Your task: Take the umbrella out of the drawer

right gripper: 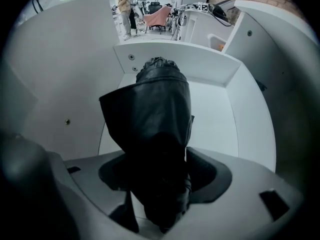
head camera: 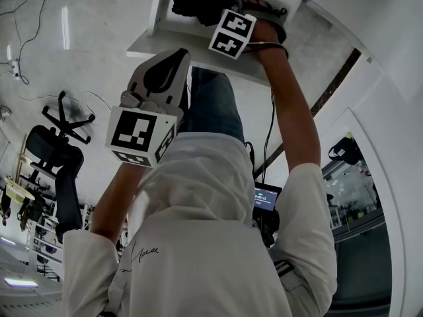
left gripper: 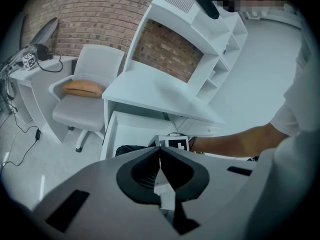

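A black folded umbrella (right gripper: 160,109) lies in the open white drawer (right gripper: 215,66), its bunched end toward the drawer's back wall. My right gripper (right gripper: 162,179) points straight down over it. Its jaws stand wide on either side of the umbrella, which fills the gap between them; I see no pad pressing on it. In the head view the right gripper (head camera: 218,8) reaches into the drawer (head camera: 162,25) at the umbrella (head camera: 193,0). My left gripper (head camera: 178,58) hangs shut and empty, short of the drawer. In the left gripper view its jaws (left gripper: 160,156) meet, with the umbrella (left gripper: 127,149) beyond.
The drawer (left gripper: 112,129) sticks out from under a white desk (left gripper: 160,91) with a shelf unit on top. Left of the desk stands a white chair (left gripper: 85,94) with an orange cushion. A black office chair (head camera: 59,157) and cables are on the floor.
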`<control>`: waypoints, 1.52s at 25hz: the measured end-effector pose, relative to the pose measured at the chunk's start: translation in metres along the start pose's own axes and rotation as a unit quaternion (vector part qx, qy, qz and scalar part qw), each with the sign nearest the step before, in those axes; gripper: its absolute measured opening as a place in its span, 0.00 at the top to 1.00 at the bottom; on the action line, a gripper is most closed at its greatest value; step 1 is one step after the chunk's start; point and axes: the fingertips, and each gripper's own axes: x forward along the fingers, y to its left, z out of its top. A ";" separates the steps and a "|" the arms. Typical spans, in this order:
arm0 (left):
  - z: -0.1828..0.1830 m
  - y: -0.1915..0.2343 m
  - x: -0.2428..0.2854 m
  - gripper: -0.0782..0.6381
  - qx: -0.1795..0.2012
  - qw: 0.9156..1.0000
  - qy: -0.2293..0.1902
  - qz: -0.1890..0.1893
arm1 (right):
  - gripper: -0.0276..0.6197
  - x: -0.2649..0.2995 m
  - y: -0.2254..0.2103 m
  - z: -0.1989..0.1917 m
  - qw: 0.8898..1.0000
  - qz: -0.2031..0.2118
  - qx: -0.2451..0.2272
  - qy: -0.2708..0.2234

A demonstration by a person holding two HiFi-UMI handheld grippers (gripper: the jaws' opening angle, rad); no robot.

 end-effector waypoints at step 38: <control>0.004 0.013 0.002 0.87 -0.002 1.000 -0.012 0.019 | 0.59 0.017 0.006 -0.003 0.998 0.044 0.044 0.018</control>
